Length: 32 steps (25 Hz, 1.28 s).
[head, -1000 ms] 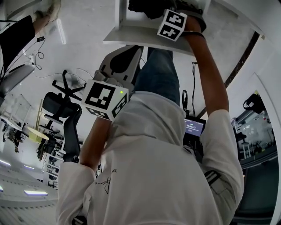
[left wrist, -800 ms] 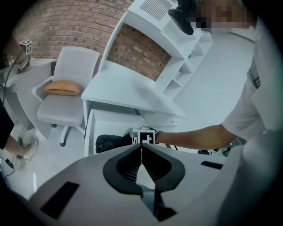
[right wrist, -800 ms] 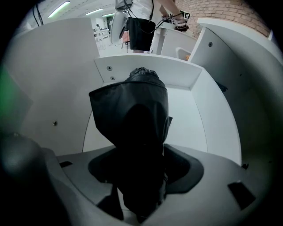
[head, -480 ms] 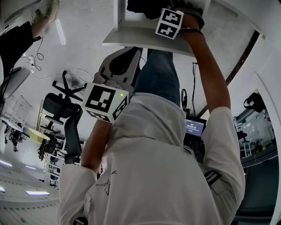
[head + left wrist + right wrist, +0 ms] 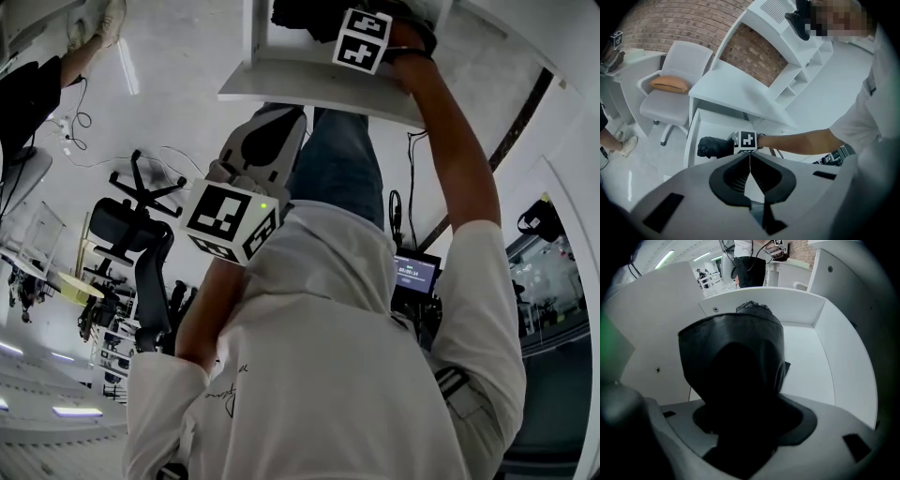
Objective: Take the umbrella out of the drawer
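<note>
black folded fabric umbrella [image 5: 733,352]: centre frame, inside the open white drawer [image 5: 813,357] | right gripper [image 5: 740,399]: clamped on it | left gripper [image 5: 750,164]: lower centre, jaws pressed together, empty | grasp looks done, lifting clear remains

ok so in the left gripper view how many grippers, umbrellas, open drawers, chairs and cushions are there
grippers: 2 (left gripper shut and empty; right gripper shut on the umbrella)
umbrella: 1, black, in the drawer
open drawer: 1
chair: 1, white
cushion: 1, orange, on the chair seat
total: 6
</note>
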Tool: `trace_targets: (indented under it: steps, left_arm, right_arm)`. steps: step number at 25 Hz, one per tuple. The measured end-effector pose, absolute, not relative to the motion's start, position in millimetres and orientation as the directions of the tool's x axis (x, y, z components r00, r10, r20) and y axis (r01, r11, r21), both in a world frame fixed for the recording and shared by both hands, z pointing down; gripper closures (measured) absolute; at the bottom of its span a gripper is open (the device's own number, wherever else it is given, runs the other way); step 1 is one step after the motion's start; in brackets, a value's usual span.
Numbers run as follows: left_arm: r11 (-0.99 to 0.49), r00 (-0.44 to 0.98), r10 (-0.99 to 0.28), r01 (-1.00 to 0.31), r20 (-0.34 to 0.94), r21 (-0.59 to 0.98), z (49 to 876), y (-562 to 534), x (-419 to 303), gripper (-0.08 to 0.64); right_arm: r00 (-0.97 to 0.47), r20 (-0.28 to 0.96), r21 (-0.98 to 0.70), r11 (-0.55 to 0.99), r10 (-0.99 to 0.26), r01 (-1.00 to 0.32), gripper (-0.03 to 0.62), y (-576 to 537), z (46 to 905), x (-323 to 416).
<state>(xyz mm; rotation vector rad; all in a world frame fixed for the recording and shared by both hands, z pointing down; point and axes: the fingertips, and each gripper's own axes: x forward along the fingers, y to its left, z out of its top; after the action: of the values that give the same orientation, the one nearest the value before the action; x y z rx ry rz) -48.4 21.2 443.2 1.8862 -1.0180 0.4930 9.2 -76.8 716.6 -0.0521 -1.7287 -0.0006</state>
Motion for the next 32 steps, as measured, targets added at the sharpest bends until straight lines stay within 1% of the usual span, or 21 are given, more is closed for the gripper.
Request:
trace_targets:
  steps: [9,14,18,21,28,32]
  left_arm:
    - [-0.243,0.583,-0.458,-0.809,0.672,0.536,438.7,20.6,-48.6,0.543]
    - [-0.227,0.554,-0.488,-0.827,0.675,0.514,438.4,16.3,-55.2,0.543]
    - [-0.216,0.546,-0.511,-0.829,0.664,0.516,433.6,11.8,-60.7,0.543]
    - [-0.210,0.538,-0.524,-0.833,0.661,0.511,429.5,14.1,-64.1,0.543]
    - [-0.206,0.532,-0.548,-0.834,0.646,0.513,424.8,15.9,-67.8,0.543]
    - [-0.210,0.532,-0.556,-0.833,0.638,0.511,421.4,15.4,-68.3,0.543]
  right_arm:
    - [-0.162,0.986,-0.033,0.999,0.039,0.034,0.333,-77.5,712.3,5.9]
    - [-0.123,0.992,-0.037,0.999,0.038,0.009,0.327,-78.3,715.1,7.7]
    - [-0.100,0.995,-0.005,1.000,0.004,-0.010,0.328,-85.4,709.7,6.9]
    - [-0.091,0.996,-0.004,1.000,0.002,-0.018,0.331,-82.4,708.5,7.9]
    - [-0.102,0.994,0.039,0.998,-0.044,-0.051,0.343,-77.9,708.1,5.0]
    - [-0.101,0.994,0.039,0.998,-0.045,-0.055,0.345,-77.5,709.2,5.0]
